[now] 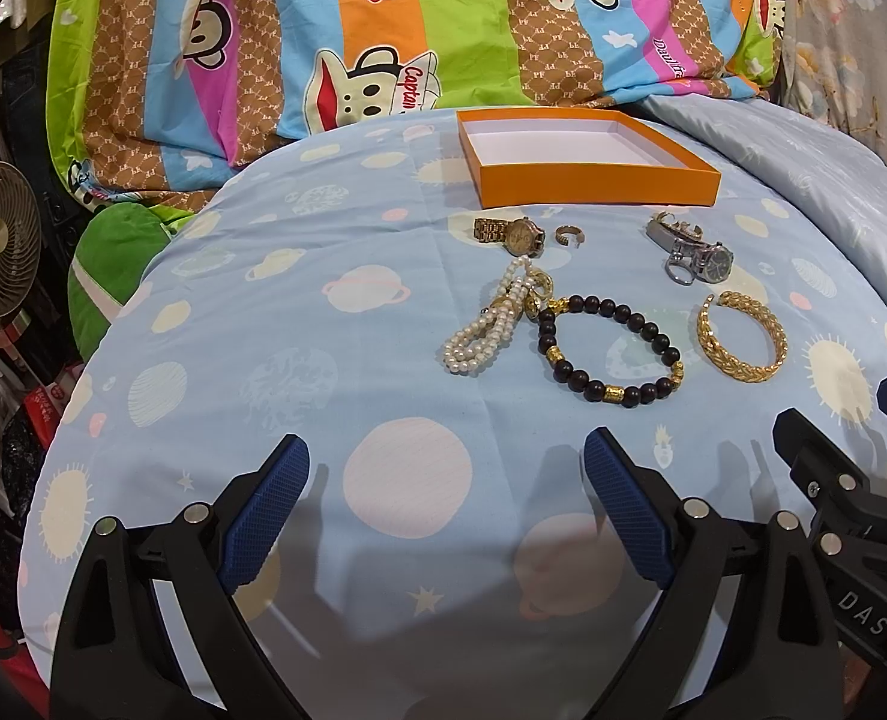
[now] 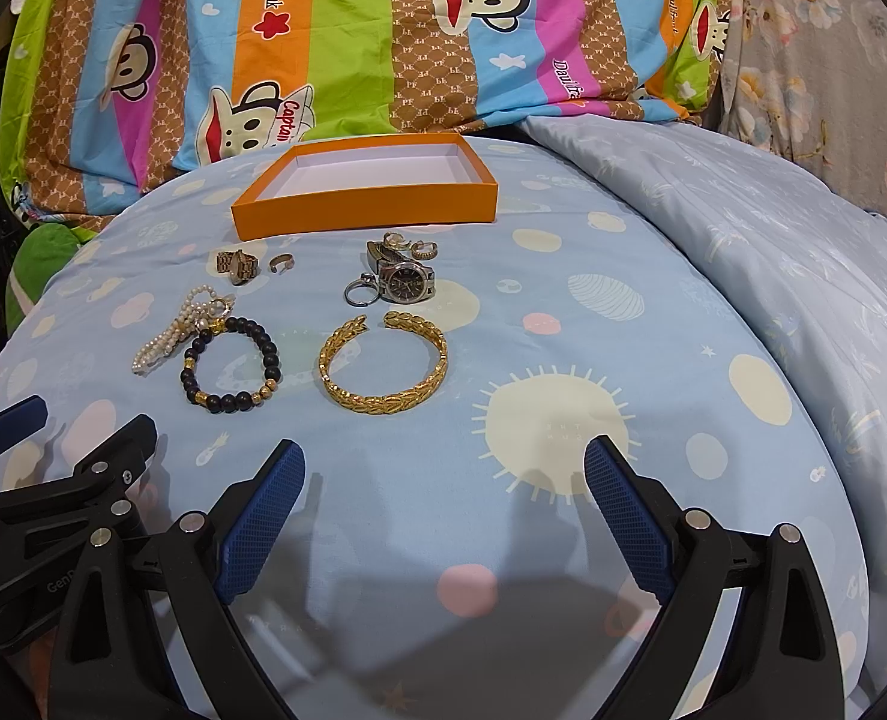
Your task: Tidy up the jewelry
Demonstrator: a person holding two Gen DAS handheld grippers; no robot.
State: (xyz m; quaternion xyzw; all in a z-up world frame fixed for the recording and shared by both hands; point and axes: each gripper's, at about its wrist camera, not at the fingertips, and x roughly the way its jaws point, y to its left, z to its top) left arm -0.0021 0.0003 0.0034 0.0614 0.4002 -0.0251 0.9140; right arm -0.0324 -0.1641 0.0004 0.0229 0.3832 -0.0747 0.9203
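**Both claws waiting short of the jewelry, box empty**

I am holding the left claw (image 1: 446, 501) and the right claw (image 2: 446, 501) with their ribbed blue pads spread wide apart, gripping nothing, both hovering over the bed's planet-print sheet (image 2: 563, 360) on the near side of the orange box (image 2: 365, 192).

I am judging this as the opening pick. The gold leaf-pattern bangle (image 2: 383, 369) is lying nearest the right claw, in front of the box; being rigid and open-ended, it is best pinched across one side of the band, not its gap. The dark beaded bracelet (image 1: 608, 348) and the pearl strand (image 1: 485, 324) are sitting left of the bangle, touching; both are limp and will be dragging each other. The gold watch (image 1: 512, 234), small ring (image 1: 566, 235) and silver watch (image 2: 404, 282) are resting just before the box's cardboard wall.
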